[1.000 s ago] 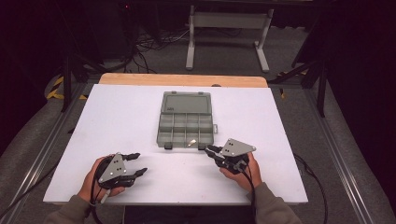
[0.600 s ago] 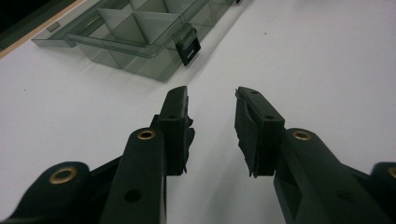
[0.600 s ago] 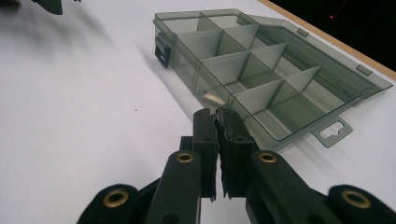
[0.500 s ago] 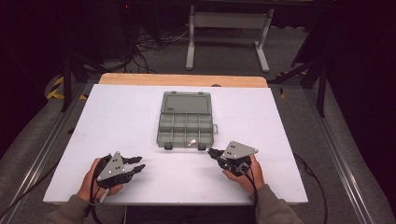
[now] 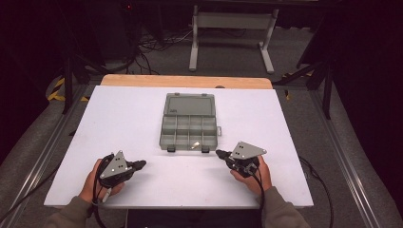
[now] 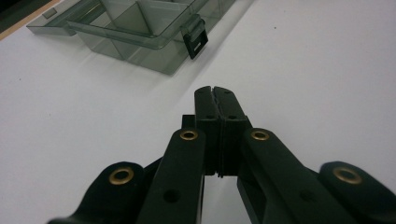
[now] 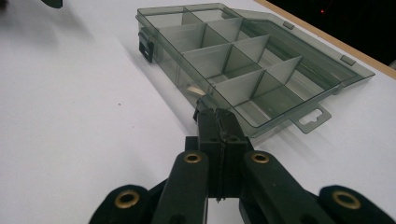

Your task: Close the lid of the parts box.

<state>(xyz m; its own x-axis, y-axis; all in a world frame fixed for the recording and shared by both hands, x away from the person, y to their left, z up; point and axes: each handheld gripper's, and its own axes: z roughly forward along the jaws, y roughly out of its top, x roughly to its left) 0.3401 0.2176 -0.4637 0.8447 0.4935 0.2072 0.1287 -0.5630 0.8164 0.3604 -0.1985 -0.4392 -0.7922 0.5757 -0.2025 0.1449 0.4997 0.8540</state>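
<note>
Organizer box (image 5: 189, 122) sat open at bench (image 5: 285, 118) centre, its lid laid flat toward 12 o'clock, divided tray toward 6. One small pale piece (image 7: 193, 90) lay in a front compartment; I could not tell what it was. The other cells looked empty. Two dark latches (image 6: 194, 38) hung off the front wall.

Risks as I judged them: the box looked light and unanchored, so a nudge on its front wall could slide it across the smooth white sheet. The right tips sat just beside the near latch corner, so a careless push forward could do that.

Left hand-held gripper (image 5: 139, 164) rested at 7 o'clock of the box, well apart from it, jaws pressed fully together, nothing between them. Right hand-held gripper (image 5: 219, 154) lay at 5 o'clock, near the box front, jaws likewise closed on nothing. Whether its tips touched the box, I could not tell.
</note>
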